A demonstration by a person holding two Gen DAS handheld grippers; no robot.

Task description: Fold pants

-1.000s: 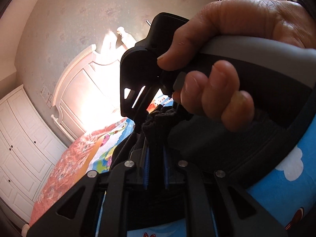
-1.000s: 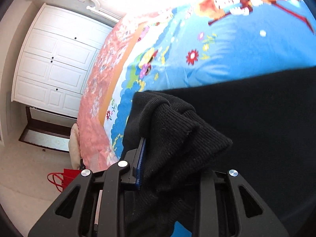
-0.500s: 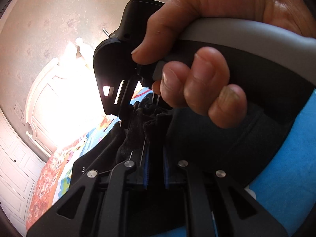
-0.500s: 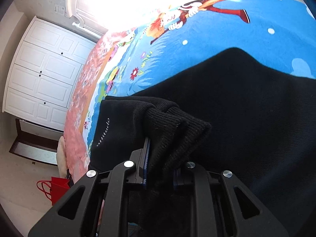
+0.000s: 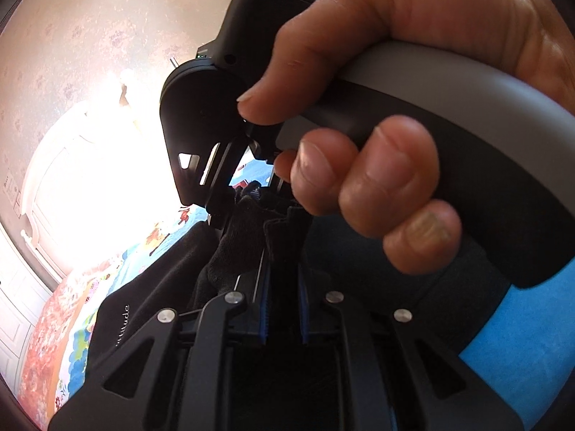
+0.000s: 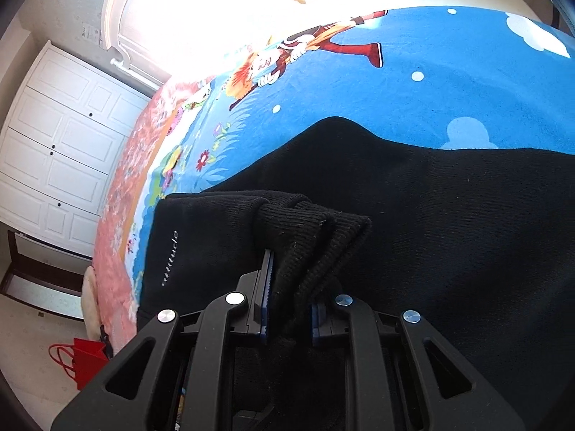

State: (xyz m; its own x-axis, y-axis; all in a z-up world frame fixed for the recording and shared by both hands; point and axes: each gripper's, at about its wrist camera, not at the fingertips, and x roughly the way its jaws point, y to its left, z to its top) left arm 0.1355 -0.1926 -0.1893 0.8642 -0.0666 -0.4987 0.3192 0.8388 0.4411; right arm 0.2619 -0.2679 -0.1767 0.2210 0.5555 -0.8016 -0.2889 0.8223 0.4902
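Black pants (image 6: 449, 222) lie spread on a blue cartoon bedspread (image 6: 431, 82). My right gripper (image 6: 289, 298) is shut on a bunched ribbed cuff (image 6: 316, 230) of the pants, held over the spread cloth. My left gripper (image 5: 282, 287) is shut on another fold of the black pants (image 5: 284, 237). In the left wrist view the right gripper's body (image 5: 205, 125) and the hand holding it (image 5: 377, 107) fill the upper right, just ahead of my left fingers. White lettering shows on the pants near the left (image 6: 169, 258).
The bedspread's pink floral border (image 6: 118, 208) runs along the bed's left edge. White wardrobe doors (image 6: 54, 151) stand beyond it. A red bag (image 6: 82, 362) sits on the floor. A sunlit white headboard (image 6: 151, 28) is at the far end.
Both grippers have carried the cuffs forward over the spread pants toward the far end. The right gripper and hand have come closer in the left wrist view.
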